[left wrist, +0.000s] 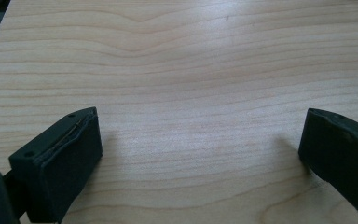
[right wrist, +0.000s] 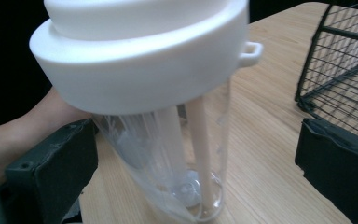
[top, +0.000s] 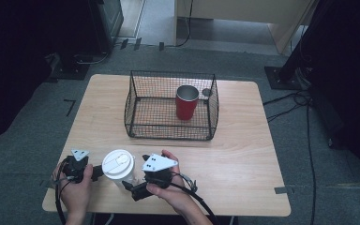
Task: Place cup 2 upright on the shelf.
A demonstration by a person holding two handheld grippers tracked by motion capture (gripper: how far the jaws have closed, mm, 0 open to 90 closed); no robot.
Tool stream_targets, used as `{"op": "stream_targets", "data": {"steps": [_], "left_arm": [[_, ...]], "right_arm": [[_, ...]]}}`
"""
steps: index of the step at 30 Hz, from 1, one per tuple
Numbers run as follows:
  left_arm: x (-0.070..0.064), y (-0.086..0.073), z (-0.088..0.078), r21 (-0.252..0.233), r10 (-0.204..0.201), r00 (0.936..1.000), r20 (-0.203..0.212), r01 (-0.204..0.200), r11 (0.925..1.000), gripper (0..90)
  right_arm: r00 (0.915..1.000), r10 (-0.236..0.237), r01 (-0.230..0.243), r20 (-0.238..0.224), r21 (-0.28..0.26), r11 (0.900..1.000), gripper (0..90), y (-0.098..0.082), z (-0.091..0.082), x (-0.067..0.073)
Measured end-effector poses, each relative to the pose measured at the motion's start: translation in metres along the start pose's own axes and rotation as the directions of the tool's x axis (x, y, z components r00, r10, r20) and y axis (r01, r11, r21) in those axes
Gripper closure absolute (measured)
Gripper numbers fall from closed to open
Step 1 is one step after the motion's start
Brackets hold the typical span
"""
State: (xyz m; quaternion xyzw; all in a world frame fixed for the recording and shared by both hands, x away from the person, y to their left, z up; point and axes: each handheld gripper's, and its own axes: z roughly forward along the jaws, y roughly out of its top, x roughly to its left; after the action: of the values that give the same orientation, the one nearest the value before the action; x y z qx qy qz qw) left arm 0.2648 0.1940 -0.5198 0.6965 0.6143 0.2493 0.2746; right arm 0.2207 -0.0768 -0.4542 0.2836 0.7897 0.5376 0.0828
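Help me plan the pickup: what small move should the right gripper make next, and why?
Probably close the right gripper on the clear cup: its body sits between the open jaws, untouched. The left gripper is open over bare table.

Wire basket (top: 171,105) blocks the table's (top: 243,154) far middle.

cup: clear plastic tumbler (right wrist: 177,163) with a white lid (top: 117,163)
lid: round, thick-rimmed, closed on top, with a small tab at its edge
inside: two pale straws run down to the base
pose: standing on the table, seen tilted
place: between the right gripper's (right wrist: 196,158) parted jaws, nearer the left jaw, touching neither
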Motion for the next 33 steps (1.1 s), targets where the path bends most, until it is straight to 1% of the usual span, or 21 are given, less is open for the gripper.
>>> {"op": "stream_targets", "data": {"steps": [7,11,18,21,24,26,27,28,29,31,33], "left_arm": [[0.000,0.000,0.000,0.001,-0.001,1.0000,0.000,0.001,1.0000,0.1],[0.000,0.000,0.000,0.001,-0.001,1.0000,0.000,0.001,1.0000,0.1],[0.000,0.000,0.000,0.001,-0.001,1.0000,0.000,0.001,1.0000,0.1],[0.000,0.000,0.000,0.001,-0.001,1.0000,0.001,0.001,1.0000,0.1],[0.000,0.000,0.000,0.001,-0.001,1.0000,0.000,0.001,1.0000,0.1],[0.000,0.000,0.000,0.001,-0.001,1.0000,0.000,0.001,1.0000,0.1],[0.000,0.000,0.000,0.001,-0.001,1.0000,0.000,0.001,1.0000,0.1],[0.000,0.000,0.000,0.001,-0.001,1.0000,0.000,0.001,1.0000,0.1],[0.000,0.000,0.000,0.001,0.000,1.0000,0.000,0.000,1.0000,0.1],[0.000,0.000,0.000,0.001,-0.001,1.0000,0.001,0.001,1.0000,0.1],[0.000,0.000,0.000,0.001,-0.001,1.0000,0.001,0.001,1.0000,0.1]], "right_arm": [[0.9997,-0.014,0.014,-0.018,-0.001,1.000,0.0,0.004,0.011,0.006],[0.9996,-0.012,0.012,-0.027,-0.006,1.000,0.0,0.007,0.016,0.007],[0.9996,-0.015,0.015,-0.025,-0.002,1.000,0.0,0.009,0.028,0.012],[0.9997,-0.013,0.013,-0.020,-0.008,1.000,0.0,0.010,0.033,0.013],[0.9997,-0.008,0.008,-0.024,-0.018,1.000,0.0,0.010,0.037,0.015],[0.9999,-0.001,0.000,-0.016,-0.028,1.000,4.4,0.009,0.039,0.016],[1.0000,-0.001,0.001,0.002,-0.037,0.999,7.8,0.009,0.039,0.017],[1.0000,0.001,0.000,0.008,-0.044,0.999,9.9,0.009,0.039,0.017],[1.0000,0.007,-0.007,0.003,-0.052,0.999,12.4,0.009,0.038,0.018],[0.9998,-0.012,0.013,0.018,-0.062,0.998,13.5,0.010,0.038,0.019],[0.9995,-0.025,0.026,0.022,-0.064,0.998,13.8,0.009,0.037,0.020]]}}
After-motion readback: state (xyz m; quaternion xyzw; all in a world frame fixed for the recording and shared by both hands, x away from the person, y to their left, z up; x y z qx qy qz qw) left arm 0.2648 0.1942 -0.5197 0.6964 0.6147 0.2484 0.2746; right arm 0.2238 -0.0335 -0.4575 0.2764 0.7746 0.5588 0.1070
